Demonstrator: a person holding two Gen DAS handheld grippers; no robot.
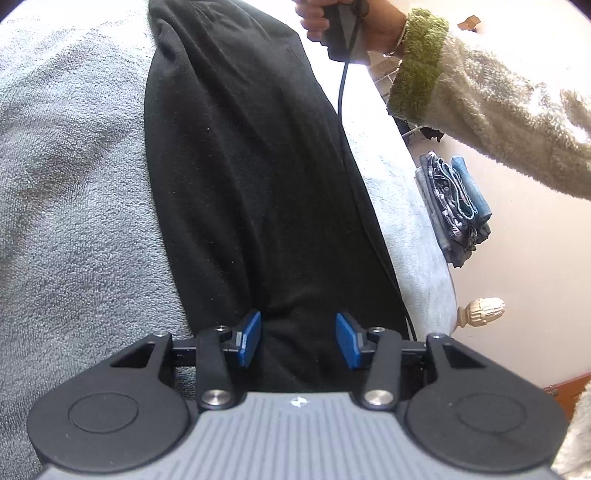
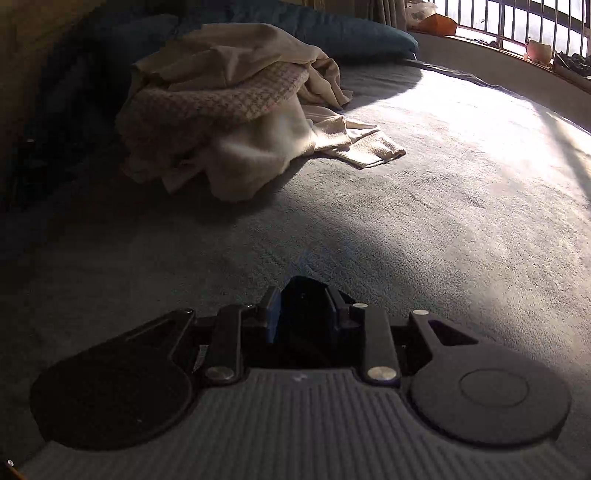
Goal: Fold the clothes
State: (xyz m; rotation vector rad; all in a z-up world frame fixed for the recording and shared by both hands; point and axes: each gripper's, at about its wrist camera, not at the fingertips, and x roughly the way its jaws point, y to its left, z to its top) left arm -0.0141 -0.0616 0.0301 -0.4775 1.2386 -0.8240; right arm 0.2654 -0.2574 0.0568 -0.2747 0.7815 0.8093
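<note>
1. Left gripper [image 1: 298, 339]: blue pads apart, black garment [image 1: 251, 177] bunched between them; can't tell if pads press the cloth.
2. Right gripper [image 2: 303, 310]: clamped on a dark fold of cloth.
3. Garment laid long over grey blanket [image 1: 66, 177].
4. Hand [image 1: 332, 18], fleece sleeve [image 1: 480, 107] at far end.
5. Folded jeans stack [image 1: 454, 203] by bed edge.
6. Unfolded cream pile [image 2: 236, 110] far off.

Sun pours through the barred window [image 2: 517, 26] at the bed's far right edge, bleaching a patch of the grey blanket [image 2: 461, 122] to glare. The bed's left side lies in deep shadow. In the left wrist view the wall [image 1: 535, 258] is washed out, and edges bow.
</note>
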